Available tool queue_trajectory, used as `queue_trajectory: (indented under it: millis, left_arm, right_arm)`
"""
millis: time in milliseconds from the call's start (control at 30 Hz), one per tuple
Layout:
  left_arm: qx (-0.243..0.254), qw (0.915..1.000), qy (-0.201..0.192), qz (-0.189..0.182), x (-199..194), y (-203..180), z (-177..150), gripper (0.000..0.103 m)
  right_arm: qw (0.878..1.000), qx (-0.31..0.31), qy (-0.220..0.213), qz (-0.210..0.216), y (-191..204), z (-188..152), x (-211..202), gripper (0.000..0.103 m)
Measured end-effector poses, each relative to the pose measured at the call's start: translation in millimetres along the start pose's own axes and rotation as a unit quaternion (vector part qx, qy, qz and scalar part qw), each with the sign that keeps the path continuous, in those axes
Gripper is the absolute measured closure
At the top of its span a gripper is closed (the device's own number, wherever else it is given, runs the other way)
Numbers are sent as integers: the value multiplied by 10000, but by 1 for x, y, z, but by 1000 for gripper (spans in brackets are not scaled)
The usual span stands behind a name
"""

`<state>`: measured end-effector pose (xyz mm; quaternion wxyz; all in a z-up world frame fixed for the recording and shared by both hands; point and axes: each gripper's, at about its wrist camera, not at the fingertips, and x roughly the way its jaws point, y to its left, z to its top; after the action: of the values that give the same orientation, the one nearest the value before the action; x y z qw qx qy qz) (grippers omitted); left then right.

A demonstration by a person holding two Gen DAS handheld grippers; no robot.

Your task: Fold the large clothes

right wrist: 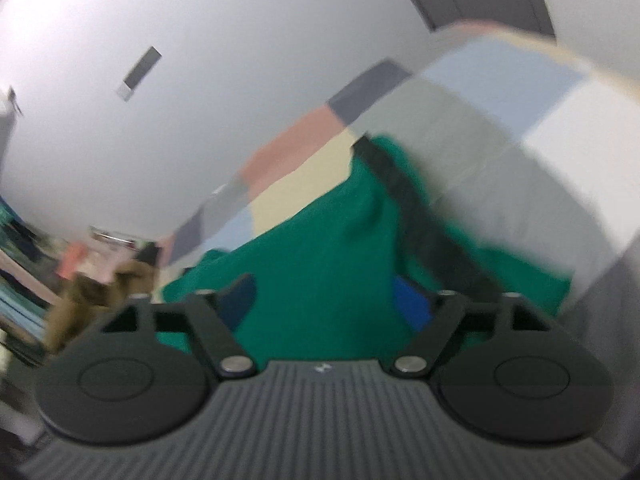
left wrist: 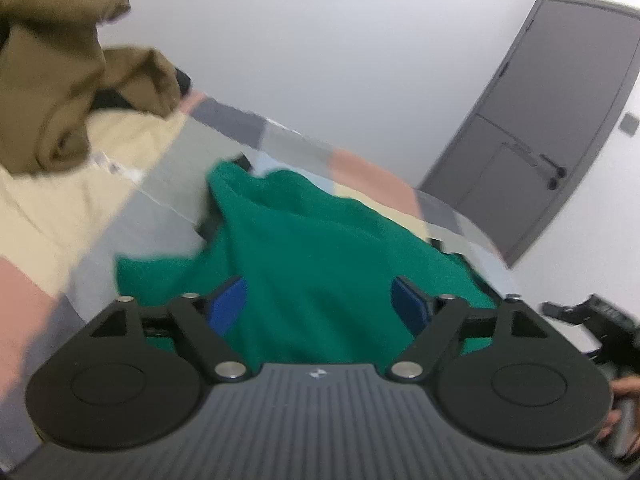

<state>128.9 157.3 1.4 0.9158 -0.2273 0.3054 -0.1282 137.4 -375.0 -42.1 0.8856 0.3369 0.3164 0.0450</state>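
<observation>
Green knit garment, soft and rumpled, lies spread on the patchwork bed cover of pastel squares, directly ahead of and below both grippers. The left gripper has its jaws apart, nothing pinched; the right gripper likewise stands wide and empty. A dark strip, perhaps a hem, runs along the cloth on the right gripper's side, so that hand seems nearer an edge.

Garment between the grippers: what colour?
Green garment with a black strip; clearest in the left wrist view.
</observation>
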Motion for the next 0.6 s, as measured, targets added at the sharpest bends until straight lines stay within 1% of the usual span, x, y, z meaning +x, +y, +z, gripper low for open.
queue_trajectory:
  millis: [33, 100, 167, 233, 267, 300, 333, 367, 400, 433, 500, 533, 567, 600]
  left_arm:
    - [-105, 9998, 95, -109, 1, -1, -3, 14]
    - [-359, 9983, 351, -282, 7, -1, -8, 12]
    - [-664, 9951, 609, -414, 15, 3, -14, 11]
    - [-954, 9906, 855, -476, 23, 9, -19, 9]
    - [-1122, 9881, 946, -453, 27, 13, -21, 9]
    - [-1364, 9845, 1023, -404, 31, 20, -22, 8]
    - [-1692, 9785, 1113, -399, 36, 30, -25, 7]
    - [-2016, 9711, 1205, -417, 40, 40, -29, 7]
    - [-2410, 9607, 1313, -409, 46, 53, -32, 7]
    - [-2703, 9520, 1389, -374, 51, 63, -36, 7]
    - [-3221, 9341, 1526, -223, 59, 82, -46, 7]
    - [-3410, 9269, 1556, -202, 63, 89, -50, 7]
    - [-3576, 9204, 1569, -222, 66, 95, -53, 7]
    - [-3747, 9135, 1554, -304, 70, 101, -57, 7]
  right_arm:
    - [9997, 182, 111, 120, -2, -7, 1, 17]
    - [9964, 565, 529, 335, -6, -22, 13, 16]
    - [9889, 1036, 981, 425, -13, -37, 28, 15]
    - [9789, 1490, 1301, 507, -20, -50, 38, 14]
    - [9730, 1718, 1446, 536, -24, -57, 43, 15]
    - [9673, 1921, 1571, 529, -28, -63, 48, 15]
    - [9638, 2052, 1635, 487, -31, -66, 53, 15]
    - [9622, 2148, 1613, 448, -34, -69, 57, 14]
    - [9621, 2243, 1494, 409, -37, -71, 60, 15]
    - [9626, 2316, 1346, 399, -40, -72, 61, 14]
    - [9658, 2388, 969, 276, -42, -72, 61, 16]
    - [9684, 2407, 652, 67, -43, -71, 56, 16]
    - [9671, 2519, 341, -65, -45, -70, 51, 16]
    - [9622, 2720, 158, -53, -49, -69, 49, 15]
